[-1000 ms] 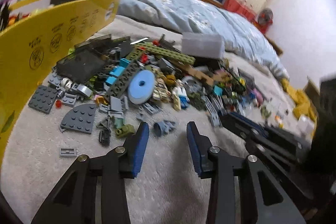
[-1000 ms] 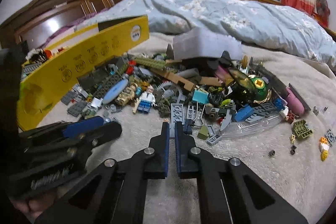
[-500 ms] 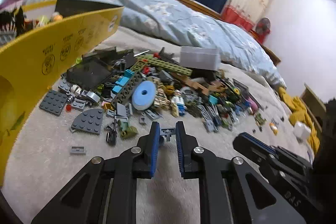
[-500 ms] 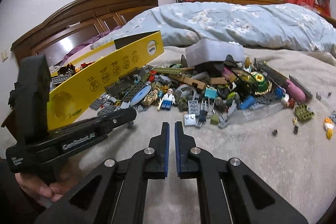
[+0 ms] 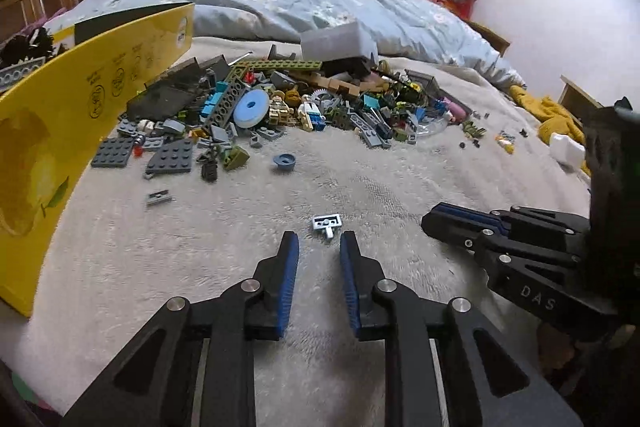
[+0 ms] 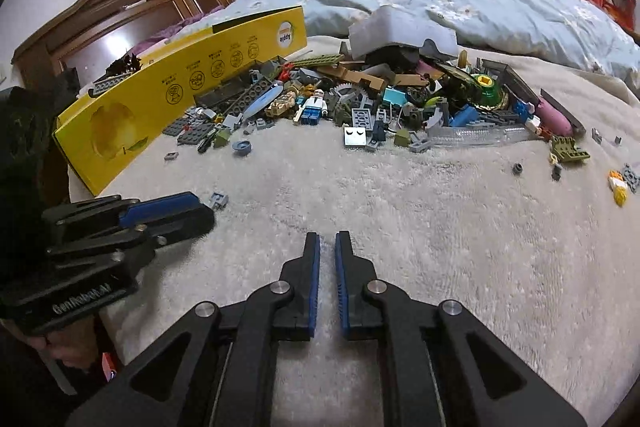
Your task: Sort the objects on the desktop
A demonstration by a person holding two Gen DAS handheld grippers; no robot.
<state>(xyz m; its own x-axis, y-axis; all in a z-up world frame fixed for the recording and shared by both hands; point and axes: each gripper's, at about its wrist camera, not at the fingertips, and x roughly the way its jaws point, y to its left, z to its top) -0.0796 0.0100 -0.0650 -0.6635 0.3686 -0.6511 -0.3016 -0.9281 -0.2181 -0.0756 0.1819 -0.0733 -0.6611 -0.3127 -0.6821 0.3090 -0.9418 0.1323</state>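
Note:
A pile of toy bricks point(image 5: 304, 103) lies on a cream blanket point(image 5: 240, 227); it also shows in the right wrist view point(image 6: 380, 99). A small light grey brick piece point(image 5: 327, 223) lies alone on the blanket just ahead of my left gripper point(image 5: 319, 245), which is open and empty. The same piece shows in the right wrist view point(image 6: 218, 199), just beyond the left gripper's tip point(image 6: 176, 213). My right gripper point(image 6: 327, 247) is nearly shut and empty, low over bare blanket, to the right of the left one point(image 5: 464, 223).
A yellow cardboard box point(image 5: 60, 115) with bricks inside stands at the left point(image 6: 160, 107). A round blue-grey piece point(image 5: 284, 161) and a small grey plate point(image 5: 159, 197) lie loose near the pile. A blue quilt point(image 5: 320, 3) lies behind. Small bits point(image 6: 620, 183) are scattered right.
My left gripper closed on the small grey piece, pulled it back from the pile, then opened; the piece now lies on the blanket. Both grippers moved back from the pile.

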